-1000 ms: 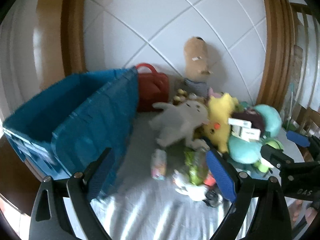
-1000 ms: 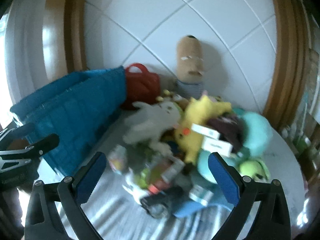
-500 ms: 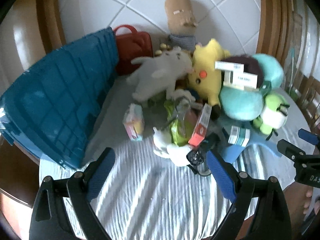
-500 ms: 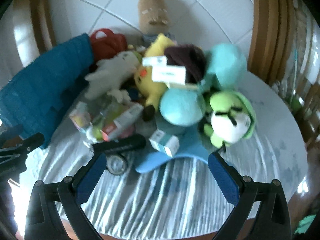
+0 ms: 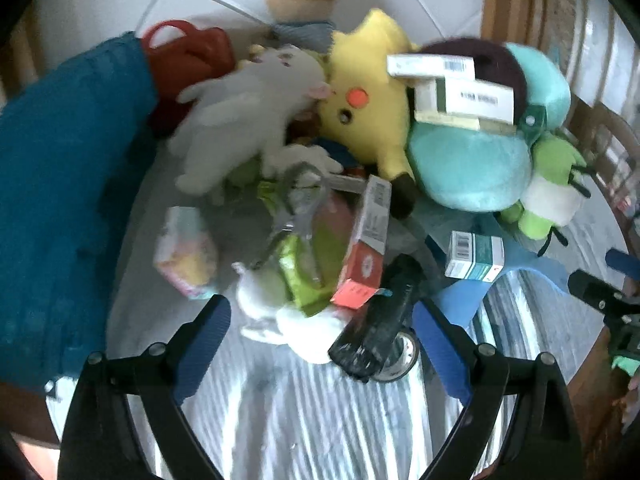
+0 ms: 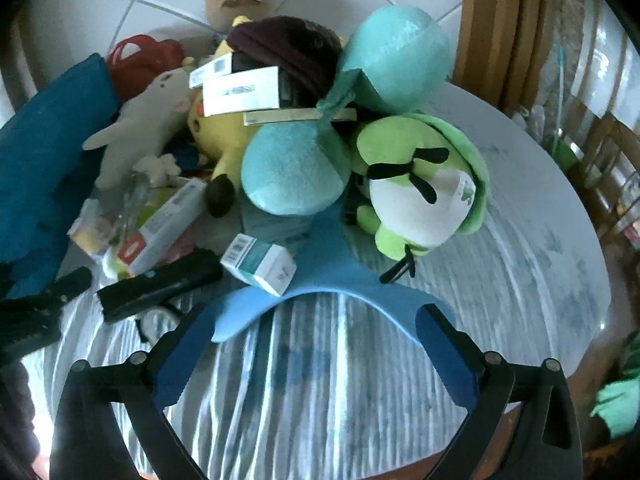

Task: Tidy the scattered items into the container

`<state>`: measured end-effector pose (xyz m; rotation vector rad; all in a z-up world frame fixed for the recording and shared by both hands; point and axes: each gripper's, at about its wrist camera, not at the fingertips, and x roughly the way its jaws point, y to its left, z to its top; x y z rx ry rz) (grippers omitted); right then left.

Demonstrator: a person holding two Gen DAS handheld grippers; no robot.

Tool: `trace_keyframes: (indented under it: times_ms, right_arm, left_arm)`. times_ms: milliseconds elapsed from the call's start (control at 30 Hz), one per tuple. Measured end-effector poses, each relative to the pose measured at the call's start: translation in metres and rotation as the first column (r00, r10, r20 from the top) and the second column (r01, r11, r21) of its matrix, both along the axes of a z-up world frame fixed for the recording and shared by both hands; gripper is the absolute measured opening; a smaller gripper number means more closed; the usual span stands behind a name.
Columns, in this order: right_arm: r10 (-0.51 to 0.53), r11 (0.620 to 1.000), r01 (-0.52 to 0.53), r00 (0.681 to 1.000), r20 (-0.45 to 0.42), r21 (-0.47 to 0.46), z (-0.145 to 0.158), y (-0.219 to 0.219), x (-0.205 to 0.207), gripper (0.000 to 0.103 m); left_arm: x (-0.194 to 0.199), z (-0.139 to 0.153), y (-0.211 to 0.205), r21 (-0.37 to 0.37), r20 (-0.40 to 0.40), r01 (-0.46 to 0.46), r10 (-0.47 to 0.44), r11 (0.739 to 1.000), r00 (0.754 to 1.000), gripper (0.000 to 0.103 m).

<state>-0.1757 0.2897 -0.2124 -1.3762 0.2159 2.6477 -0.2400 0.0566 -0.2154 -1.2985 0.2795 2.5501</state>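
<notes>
The bin point(image 5: 60, 208), a blue ribbed plastic crate, stands at the far left of the counter point(image 6: 520, 280), close beside the pile so that items need only a short carry. No item is seen inside it from these views.

Just right of it lies a small pastel packet point(image 5: 186, 256), then a grey plush point(image 5: 248, 120), soft and limp, sprawled against a yellow plush point(image 5: 368, 108). In front of these sit a green pouch point(image 5: 300, 272), a red-and-white carton point(image 5: 366, 248) tilted on edge, and a black stapler-like bar point(image 5: 380, 328), rigid and matt.

The left tool point(image 5: 320, 340) hangs released over this front clutter, fingers spread either side of it, grasping nothing. Likely first pick: one of these small rigid items.

Further right, flat cartons point(image 6: 240, 92) rest on a teal plush point(image 6: 296, 168); a small teal-and-white box point(image 6: 260, 266) lies on a blue foam sheet point(image 6: 332, 280). A green frog plush point(image 6: 420, 192) leans at the pile's right edge.

The right tool point(image 6: 316, 364) is also released and empty, poised above the striped cloth before the foam sheet.
</notes>
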Motion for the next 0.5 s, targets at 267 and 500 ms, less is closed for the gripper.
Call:
trace_keyframes:
  times_ms: [267, 500]
  right_arm:
    - [0.093, 0.996, -0.092, 0.993, 0.072, -0.019, -0.027, -0.013, -0.025, 0.069]
    - [0.226, 0.974, -0.224, 0.969, 0.097, -0.029, -0.042, -0.012, -0.055, 0.061]
  left_arm:
    - [-0.014, -0.043, 0.021, -0.017, 0.100, 0.044, -0.042, 0.999, 0.994, 0.088]
    - [-0.019, -0.076, 0.034, -0.012, 0.203, -0.058, 0.059, 0.998, 0.977, 0.080]
